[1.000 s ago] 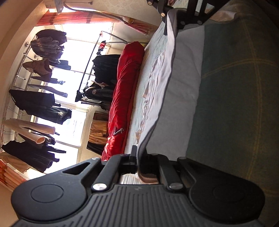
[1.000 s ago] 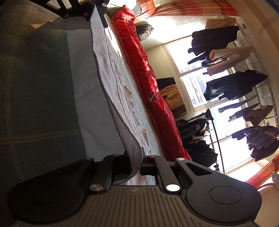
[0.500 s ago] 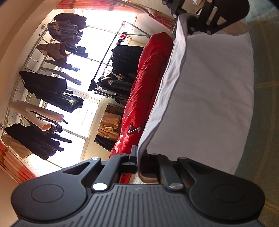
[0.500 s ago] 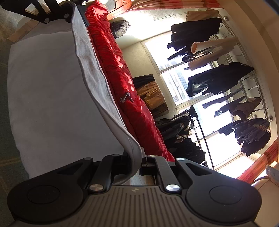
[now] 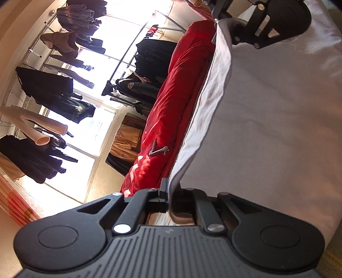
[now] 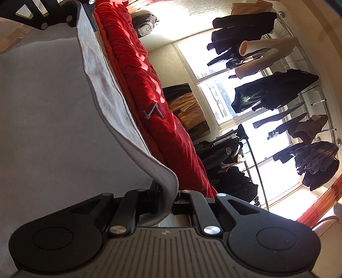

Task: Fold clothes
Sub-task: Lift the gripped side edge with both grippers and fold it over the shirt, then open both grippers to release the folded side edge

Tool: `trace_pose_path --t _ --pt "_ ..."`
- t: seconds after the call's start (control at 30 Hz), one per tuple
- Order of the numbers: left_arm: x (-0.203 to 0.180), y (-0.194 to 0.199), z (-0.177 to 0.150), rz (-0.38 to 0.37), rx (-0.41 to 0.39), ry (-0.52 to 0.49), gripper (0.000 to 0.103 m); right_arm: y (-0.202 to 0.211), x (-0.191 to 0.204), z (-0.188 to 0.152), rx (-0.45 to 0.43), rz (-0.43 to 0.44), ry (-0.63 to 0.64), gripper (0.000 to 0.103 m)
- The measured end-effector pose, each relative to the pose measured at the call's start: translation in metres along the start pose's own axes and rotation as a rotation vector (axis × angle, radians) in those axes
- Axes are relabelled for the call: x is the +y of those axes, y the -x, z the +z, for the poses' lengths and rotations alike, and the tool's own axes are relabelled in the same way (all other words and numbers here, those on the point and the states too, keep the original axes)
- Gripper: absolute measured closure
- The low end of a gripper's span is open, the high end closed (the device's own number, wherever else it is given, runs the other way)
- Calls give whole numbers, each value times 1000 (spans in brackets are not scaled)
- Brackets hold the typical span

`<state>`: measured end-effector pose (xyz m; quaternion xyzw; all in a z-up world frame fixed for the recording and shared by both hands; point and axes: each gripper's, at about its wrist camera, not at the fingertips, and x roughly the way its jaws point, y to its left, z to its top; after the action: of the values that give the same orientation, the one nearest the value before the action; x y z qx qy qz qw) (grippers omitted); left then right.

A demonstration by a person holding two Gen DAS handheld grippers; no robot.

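Observation:
A light grey garment (image 5: 267,117) hangs stretched between my two grippers and fills most of both views. In the left wrist view my left gripper (image 5: 171,197) is shut on one corner of its upper edge. At the top of that view my right gripper (image 5: 224,25) pinches the opposite corner. The right wrist view shows the same garment (image 6: 53,107), with my right gripper (image 6: 168,201) shut on its hem and the left gripper (image 6: 83,12) at the far end. The hem runs taut from one gripper to the other.
Behind the garment lies a long red quilt (image 5: 171,107) with a small metal tool (image 5: 159,150) on it. Beyond are a rack of dark jackets (image 5: 141,85), a stack of folded beige cloth (image 5: 126,141) and clothes hung by bright windows (image 6: 273,92). A green surface (image 5: 335,256) shows at lower right.
Both grippers have raised the garment and tilted up. It now covers the green checked surface and the pale bedding that showed before, and the two grippers look closer together.

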<state>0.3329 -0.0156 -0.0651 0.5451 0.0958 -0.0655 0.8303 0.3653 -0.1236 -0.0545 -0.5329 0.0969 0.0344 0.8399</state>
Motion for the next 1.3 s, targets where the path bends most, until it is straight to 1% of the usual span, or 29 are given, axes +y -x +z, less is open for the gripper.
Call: trace_pose_path --t 0.03,0.13,0.17,0.2,0.27,0.37,0.4,0.43,0.47,0.5,0.57,0.6,0.63,0.7,0.8,0.87,0.9,0.93,1.0,1.07,1.17,1.3 --pt "-2 -6 -1 -5 5 -1 99 -9 3 0 9 13 -3 94" --pt "-9 -29 -6 -52 23 4 98 -33 14 -3 36 55 -13 93" --pt "-11 -35 -8 -67 28 1 97 -38 19 -5 48 73 -17 91" --pt "-14 -40 -10 -82 32 -2 93 -42 24 -8 59 91 -21 88" --pt "-21 -49 -15 -126 48 -3 92 -50 34 -13 82 126 -29 84" --pt "-31 -51 -20 -149 37 6 93 -49 41 -18 80 125 -47 82" --pt "-32 -49 -20 -144 36 11 93 -48 41 -19 82 125 -53 79" --pt "-33 -48 -20 -137 36 16 93 -46 39 -18 87 123 -58 75" --pt "-33 -46 -20 -130 39 20 92 -44 35 -18 89 122 -64 65" --pt "-31 -42 -19 -129 33 24 89 -41 32 -18 89 125 -72 59" --pt "-26 -34 -17 -128 20 32 74 -32 20 -18 78 162 -101 39" --pt "-24 -29 -16 -127 8 37 59 -27 14 -19 73 180 -117 31" --pt "-20 -24 -16 -120 -4 40 55 -19 8 -21 72 198 -139 29" --pt "-16 -12 -18 -119 -2 54 54 -1 0 -30 69 212 -159 28" --pt "-4 13 -24 -135 -15 105 53 27 -12 -44 65 233 -190 28" --pt "4 29 -32 -143 -8 131 52 45 -20 -53 64 247 -210 24" --pt "7 34 -37 -152 2 143 52 50 -24 -61 77 254 -223 23" --pt "10 39 -42 -161 12 156 49 54 -27 -68 90 261 -234 22" --pt "14 40 -52 -188 49 184 48 57 -29 -82 122 270 -233 22" --pt "17 38 -58 -195 79 203 48 52 -27 -91 158 267 -210 22" --pt "20 31 -63 -220 111 223 47 49 -23 -93 153 268 -175 22" --pt "19 32 -63 -218 104 201 48 45 -19 -89 139 260 -128 22"
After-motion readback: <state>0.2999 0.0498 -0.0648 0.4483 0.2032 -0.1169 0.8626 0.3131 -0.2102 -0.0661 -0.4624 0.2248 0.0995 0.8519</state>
